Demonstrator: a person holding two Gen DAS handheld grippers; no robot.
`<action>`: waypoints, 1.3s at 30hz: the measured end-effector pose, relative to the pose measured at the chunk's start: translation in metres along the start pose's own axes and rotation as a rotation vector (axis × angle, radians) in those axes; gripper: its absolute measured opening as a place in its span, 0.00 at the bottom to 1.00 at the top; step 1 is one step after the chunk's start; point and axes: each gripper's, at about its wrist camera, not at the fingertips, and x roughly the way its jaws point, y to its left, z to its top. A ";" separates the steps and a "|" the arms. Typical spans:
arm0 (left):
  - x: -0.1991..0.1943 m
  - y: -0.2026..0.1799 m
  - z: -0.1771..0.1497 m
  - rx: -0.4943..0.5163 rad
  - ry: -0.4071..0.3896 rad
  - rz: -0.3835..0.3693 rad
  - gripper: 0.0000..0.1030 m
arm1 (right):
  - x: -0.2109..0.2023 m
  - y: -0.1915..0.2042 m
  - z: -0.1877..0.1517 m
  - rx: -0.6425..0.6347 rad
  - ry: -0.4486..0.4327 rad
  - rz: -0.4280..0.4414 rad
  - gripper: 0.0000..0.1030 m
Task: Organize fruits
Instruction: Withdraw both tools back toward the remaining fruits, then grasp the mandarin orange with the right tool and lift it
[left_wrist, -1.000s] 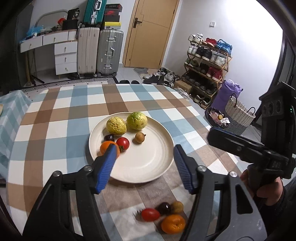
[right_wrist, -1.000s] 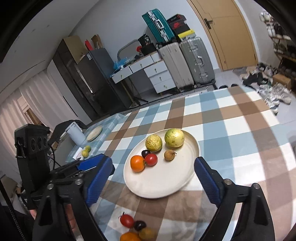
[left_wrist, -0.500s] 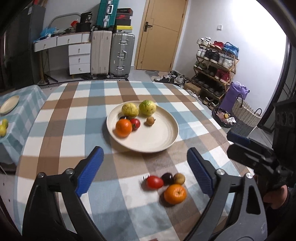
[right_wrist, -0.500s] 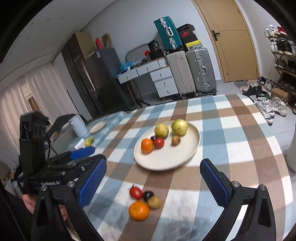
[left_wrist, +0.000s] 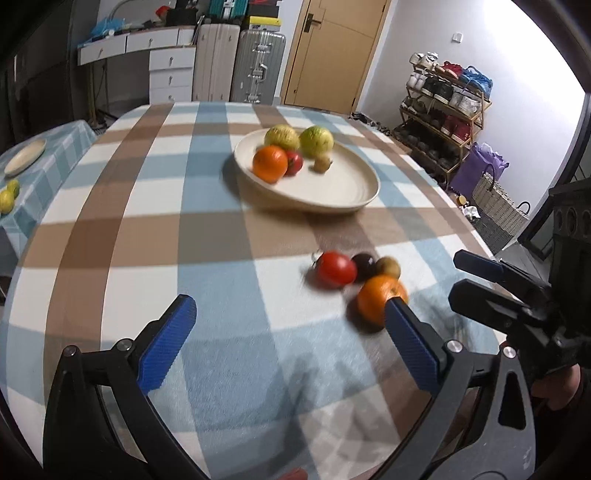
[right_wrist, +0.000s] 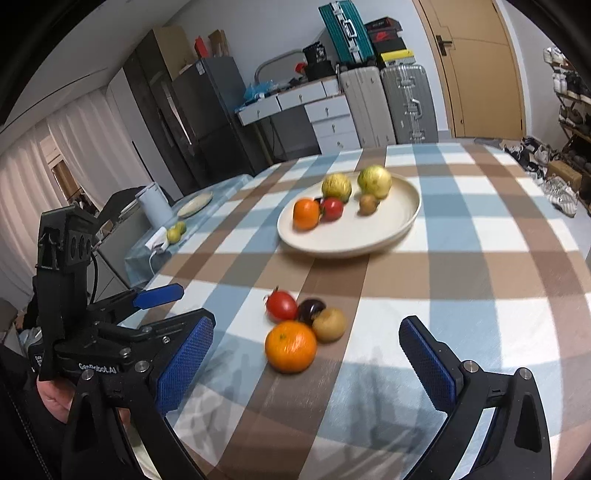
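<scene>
A cream plate (left_wrist: 332, 186) (right_wrist: 369, 236) on the checked tablecloth holds an orange (left_wrist: 269, 163), a red tomato, a small brown fruit and two yellow-green fruits (right_wrist: 373, 181). Nearer me a loose cluster lies on the cloth: a tomato (left_wrist: 335, 268) (right_wrist: 281, 305), a dark plum (right_wrist: 310, 310), a brown fruit (right_wrist: 329, 325) and an orange (left_wrist: 378, 295) (right_wrist: 291, 345). My left gripper (left_wrist: 291, 332) is open and empty, its right finger just in front of the loose orange. My right gripper (right_wrist: 306, 354) is open and empty, with the cluster just beyond its fingertips.
A lower side table at the left holds a small plate (left_wrist: 25, 158), yellow-green fruits (right_wrist: 175, 232) and a white kettle (right_wrist: 154, 205). Suitcases, drawers and a door stand behind the table. A shoe rack and baskets (left_wrist: 495, 199) are at the right.
Both grippers have pulled back toward the near table edge and dropped lower. The plate now sits farther off and the loose cluster lies between the fingers. Both stayed open.
</scene>
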 end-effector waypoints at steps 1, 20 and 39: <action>0.001 0.003 -0.004 -0.007 0.004 0.003 0.98 | 0.003 0.000 -0.003 0.003 0.006 0.001 1.00; 0.007 0.022 -0.010 0.008 0.030 -0.007 0.98 | 0.049 0.006 -0.011 0.071 0.125 0.028 1.00; 0.004 0.046 0.002 -0.038 0.012 0.018 0.98 | 0.056 0.007 -0.014 0.056 0.149 0.022 0.40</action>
